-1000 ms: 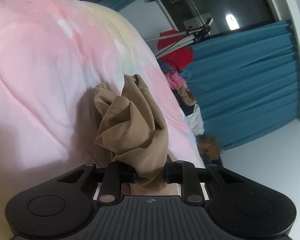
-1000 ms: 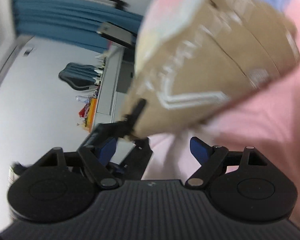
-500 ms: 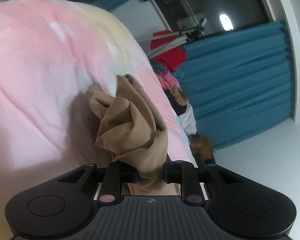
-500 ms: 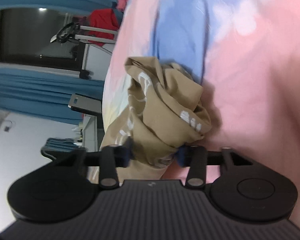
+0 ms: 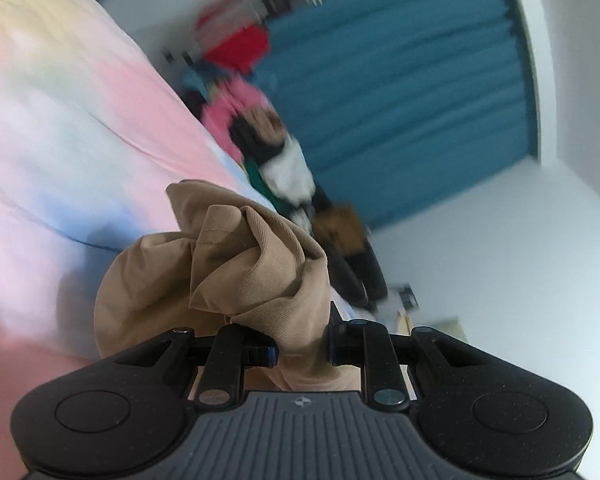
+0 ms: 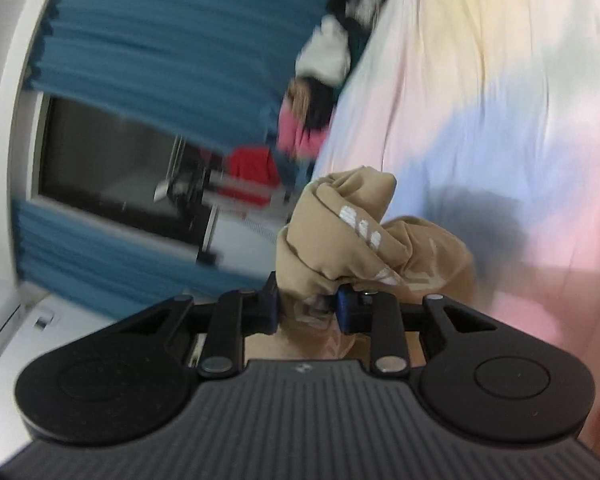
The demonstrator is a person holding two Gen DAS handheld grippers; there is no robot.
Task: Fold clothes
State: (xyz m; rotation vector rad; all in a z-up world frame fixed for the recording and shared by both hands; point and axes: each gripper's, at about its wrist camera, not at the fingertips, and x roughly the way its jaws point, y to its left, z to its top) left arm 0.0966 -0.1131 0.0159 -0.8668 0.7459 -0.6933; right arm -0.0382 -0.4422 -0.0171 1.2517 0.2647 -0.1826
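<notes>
Tan garment bunched in both grippers above a pastel bedspread

Tan fabric (image 5: pixel 256 280) fills the middle of both wrist views, gathered into thick crumpled folds that rise just ahead of the fingers. In the left wrist view the left gripper (image 5: pixel 300 350) has its jaws drawn in on a wad of this cloth, which is pinched between the two blue-tipped pads and bulges out above them. In the right wrist view the right gripper (image 6: pixel 307 306) is closing its jaws on another bunch of the same tan garment (image 6: pixel 340 240), with the cloth squeezed between the blue pads; white printed marks (image 6: pixel 360 224) show on one fold.

Behind the garment in both views lies a pastel bedspread (image 5: pixel 68 128) with soft patches of pink, blue, white and yellow, lightly creased. Past its edge a heap of mixed clothes (image 5: pixel 260 136) sits in pink, black, white and green, with something red (image 5: pixel 240 46) beyond it. Blue curtains (image 5: pixel 400 112) hang along the wall, and a dark window (image 6: pixel 112 164) shows between them in the right wrist view. The background is blurred in both pictures.
</notes>
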